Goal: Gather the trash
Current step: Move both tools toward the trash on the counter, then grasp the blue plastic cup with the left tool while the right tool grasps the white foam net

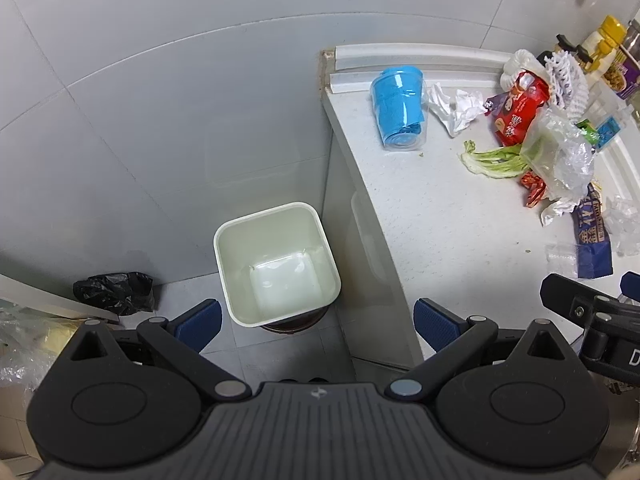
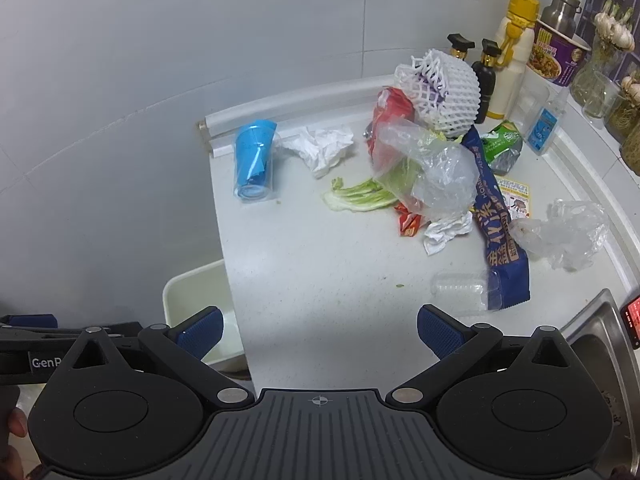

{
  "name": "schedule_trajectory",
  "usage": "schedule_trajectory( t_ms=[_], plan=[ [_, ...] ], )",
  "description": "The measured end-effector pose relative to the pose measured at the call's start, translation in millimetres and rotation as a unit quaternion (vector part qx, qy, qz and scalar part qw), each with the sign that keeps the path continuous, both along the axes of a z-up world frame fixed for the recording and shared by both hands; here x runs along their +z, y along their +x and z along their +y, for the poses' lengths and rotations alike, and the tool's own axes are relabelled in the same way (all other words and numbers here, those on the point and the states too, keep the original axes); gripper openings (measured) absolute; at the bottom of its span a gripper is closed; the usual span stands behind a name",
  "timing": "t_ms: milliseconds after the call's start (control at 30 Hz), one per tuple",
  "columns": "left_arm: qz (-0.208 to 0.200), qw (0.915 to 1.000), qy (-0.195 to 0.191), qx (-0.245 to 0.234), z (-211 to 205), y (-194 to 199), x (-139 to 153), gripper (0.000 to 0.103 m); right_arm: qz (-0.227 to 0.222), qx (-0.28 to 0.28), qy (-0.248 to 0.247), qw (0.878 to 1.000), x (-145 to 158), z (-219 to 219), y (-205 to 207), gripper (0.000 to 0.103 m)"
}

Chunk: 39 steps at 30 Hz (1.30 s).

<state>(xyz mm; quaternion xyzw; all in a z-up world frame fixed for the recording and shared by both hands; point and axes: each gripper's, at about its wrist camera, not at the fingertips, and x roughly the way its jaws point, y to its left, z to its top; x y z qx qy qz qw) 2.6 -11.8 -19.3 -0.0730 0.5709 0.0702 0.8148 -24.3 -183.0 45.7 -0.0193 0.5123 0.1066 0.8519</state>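
A white empty bin [image 1: 276,264] stands on the floor beside the counter; its corner shows in the right wrist view [image 2: 192,292]. My left gripper [image 1: 318,320] is open and empty above the bin. My right gripper [image 2: 320,330] is open and empty over the counter's front. Trash lies on the white counter [image 2: 320,264]: a clear cup with blue paper [image 2: 254,164], crumpled tissue [image 2: 320,148], lettuce leaves [image 2: 360,196], a red snack bag [image 2: 390,116], clear plastic bags [image 2: 436,176], a white foam net [image 2: 444,92] and a blue wrapper [image 2: 500,240].
Bottles [image 2: 508,56], a noodle cup [image 2: 556,56] and glass jars [image 2: 608,76] stand along the back right. A steel sink [image 2: 600,340] is at the right. A black bag [image 1: 114,292] lies on the floor left of the bin. A tiled wall is behind.
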Motion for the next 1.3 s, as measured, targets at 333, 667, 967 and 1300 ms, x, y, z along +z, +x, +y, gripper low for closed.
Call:
schedule_trajectory(
  t_ms=[333,667,967,1300],
  plan=[
    [-0.017,0.9998,0.007,-0.010,-3.6,2.9,0.9,0.102,-0.007,-0.004,0.001,1.000,-1.2,-2.8,2.8,0.103],
    [-0.054,0.9977,-0.019,-0.037,-7.8,14.3,-2.8,0.102,-0.036,-0.006,0.010,0.999,-9.4,-18.3,8.1,0.103],
    [-0.102,0.9909,-0.059,-0.065,-11.3,39.1,-13.0,0.098,-0.107,-0.030,0.092,0.990,-24.1,-47.6,15.5,0.103],
    [-0.185,0.9733,-0.106,-0.085,-11.3,85.0,-34.1,0.091,-0.189,-0.065,0.122,0.972,-36.7,-78.8,49.6,0.100]
  ],
)
